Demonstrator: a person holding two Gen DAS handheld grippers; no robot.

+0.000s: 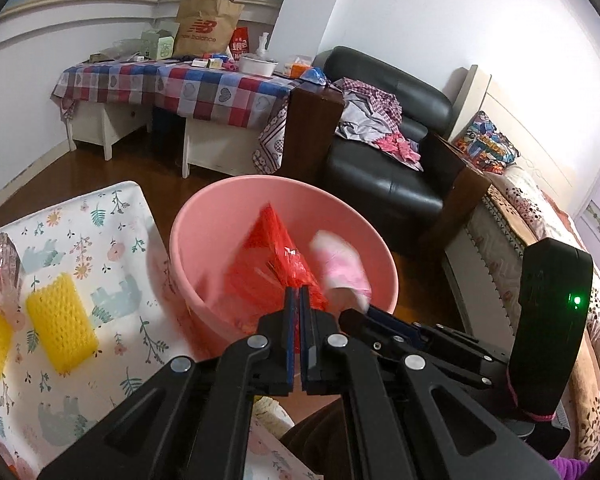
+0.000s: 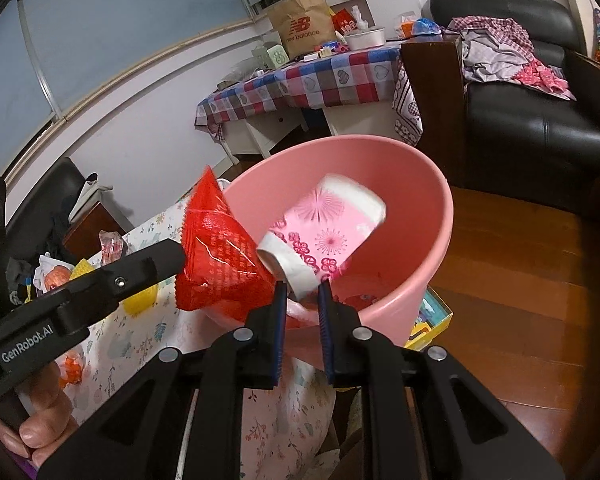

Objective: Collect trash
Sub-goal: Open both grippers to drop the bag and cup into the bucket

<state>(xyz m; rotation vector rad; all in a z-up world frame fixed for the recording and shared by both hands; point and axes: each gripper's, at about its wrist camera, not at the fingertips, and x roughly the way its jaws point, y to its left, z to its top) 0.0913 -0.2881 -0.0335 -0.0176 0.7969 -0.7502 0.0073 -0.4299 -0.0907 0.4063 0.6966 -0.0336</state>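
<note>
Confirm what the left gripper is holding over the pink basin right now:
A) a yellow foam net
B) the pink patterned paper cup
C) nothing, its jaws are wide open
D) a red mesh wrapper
D: the left gripper has its jaws closed on the red mesh wrapper above the pink basin, while the pink patterned paper cup sits by the right gripper.

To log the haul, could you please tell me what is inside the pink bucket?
Over the bucket, a red wrapper and a pink cup hang from the tongs. Red scraps show at the bottom; the rest is covered.
</note>
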